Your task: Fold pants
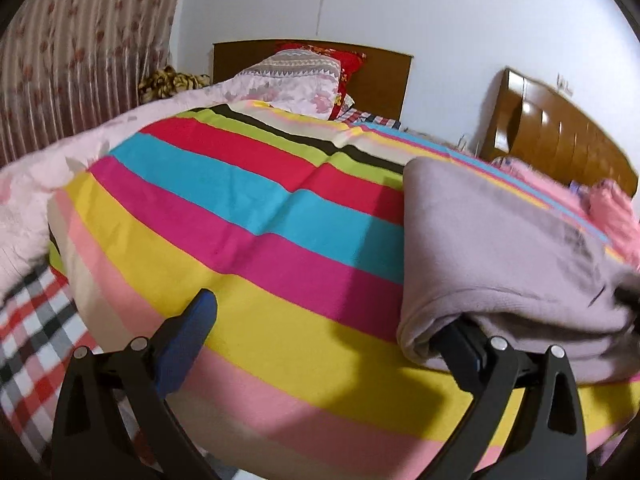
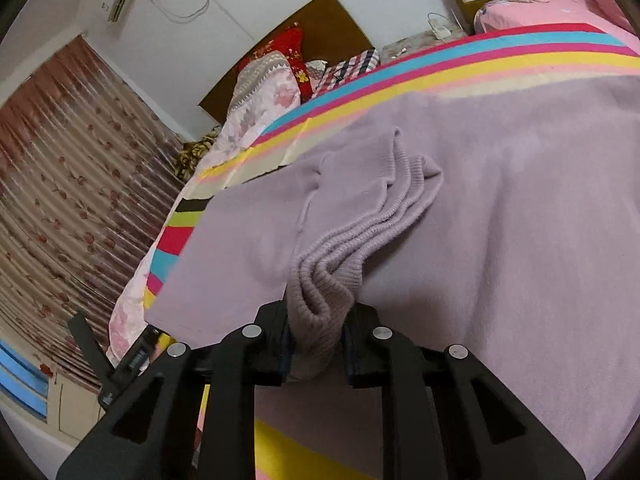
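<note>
- Clamping the ribbed cuff of the pants (image 2: 400,216), the right gripper (image 2: 316,344) shows only in its own view, at 6 o'clock.
- Left gripper (image 1: 320,340) stands open over the striped sheet (image 1: 248,208); pants lie at 3 o'clock, covering its right finger.

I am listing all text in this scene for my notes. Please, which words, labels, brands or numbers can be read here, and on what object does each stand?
None can be read.
Pants: a dark print, too blurred to read.
Left tool in the right wrist view: a small light marking, too small to read.
Red pillow: yellow decoration, no clear letters.
</note>
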Action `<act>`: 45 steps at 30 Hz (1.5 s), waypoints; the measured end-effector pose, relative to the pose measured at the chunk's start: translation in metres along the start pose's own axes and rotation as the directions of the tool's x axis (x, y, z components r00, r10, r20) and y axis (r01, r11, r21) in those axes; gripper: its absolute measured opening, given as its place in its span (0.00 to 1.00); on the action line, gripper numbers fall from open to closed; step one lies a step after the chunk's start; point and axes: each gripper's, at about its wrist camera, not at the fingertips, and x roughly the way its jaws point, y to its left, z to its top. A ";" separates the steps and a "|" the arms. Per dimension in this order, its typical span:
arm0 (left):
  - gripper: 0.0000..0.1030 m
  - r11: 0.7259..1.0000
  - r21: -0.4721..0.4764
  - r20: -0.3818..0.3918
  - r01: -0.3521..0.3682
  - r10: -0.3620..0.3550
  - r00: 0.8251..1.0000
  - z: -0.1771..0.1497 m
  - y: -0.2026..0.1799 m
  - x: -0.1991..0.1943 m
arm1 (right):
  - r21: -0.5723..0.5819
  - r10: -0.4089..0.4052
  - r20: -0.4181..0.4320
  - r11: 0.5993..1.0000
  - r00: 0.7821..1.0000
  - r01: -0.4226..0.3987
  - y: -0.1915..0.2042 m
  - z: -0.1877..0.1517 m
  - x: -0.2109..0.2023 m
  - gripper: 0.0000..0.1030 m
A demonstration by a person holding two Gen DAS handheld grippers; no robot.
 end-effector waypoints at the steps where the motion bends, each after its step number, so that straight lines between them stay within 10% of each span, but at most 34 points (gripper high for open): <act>1: 0.99 0.999 0.028 -0.001 -0.019 0.019 1.000 -0.002 -0.003 0.001 | 0.006 -0.006 -0.010 1.000 1.000 0.006 -0.003 -0.001 0.002 0.16; 6: 0.99 0.999 0.042 0.001 -0.001 0.001 1.000 -0.005 0.001 -0.002 | -0.009 -0.027 -0.026 1.000 0.999 0.026 -0.005 -0.003 0.009 0.16; 12: 0.98 0.965 -0.037 -0.015 0.261 -0.262 0.965 -0.006 0.042 -0.021 | -0.022 0.002 -0.064 1.000 0.998 -0.003 -0.006 -0.002 0.002 0.24; 16: 0.98 0.914 -0.214 0.088 0.345 -0.334 0.938 -0.006 0.102 -0.050 | -0.082 -0.108 0.065 0.990 0.992 0.113 -0.003 -0.004 -0.036 0.81; 19: 0.98 0.881 -0.329 0.166 0.341 -0.301 0.939 0.008 0.120 -0.068 | -0.202 -0.168 0.184 0.958 0.969 0.204 0.017 -0.003 -0.054 0.66; 24: 0.98 0.916 -0.032 0.094 0.399 -0.395 0.914 0.053 0.008 -0.070 | -0.370 -0.151 0.176 0.906 0.973 0.208 0.064 -0.001 -0.032 0.47; 30: 0.97 0.914 0.084 -0.193 0.396 -0.375 0.907 0.039 -0.085 0.010 | -0.419 -0.241 0.036 0.877 0.970 0.234 0.054 -0.020 0.006 0.44; 38: 0.86 0.908 -0.021 -0.190 0.419 -0.415 0.890 0.048 -0.058 0.011 | -0.342 -0.125 -0.041 0.934 0.991 0.103 0.037 -0.002 -0.007 0.44; 42: 0.98 0.898 0.094 -0.113 0.430 -0.420 0.901 0.093 -0.085 -0.007 | -0.399 -0.129 0.003 0.909 0.992 0.119 0.051 0.038 -0.005 0.48; 45: 0.98 0.877 0.143 -0.217 0.459 -0.425 0.879 0.122 -0.123 0.036 | -0.431 -0.153 -0.036 0.894 0.988 0.123 0.054 0.060 0.024 0.48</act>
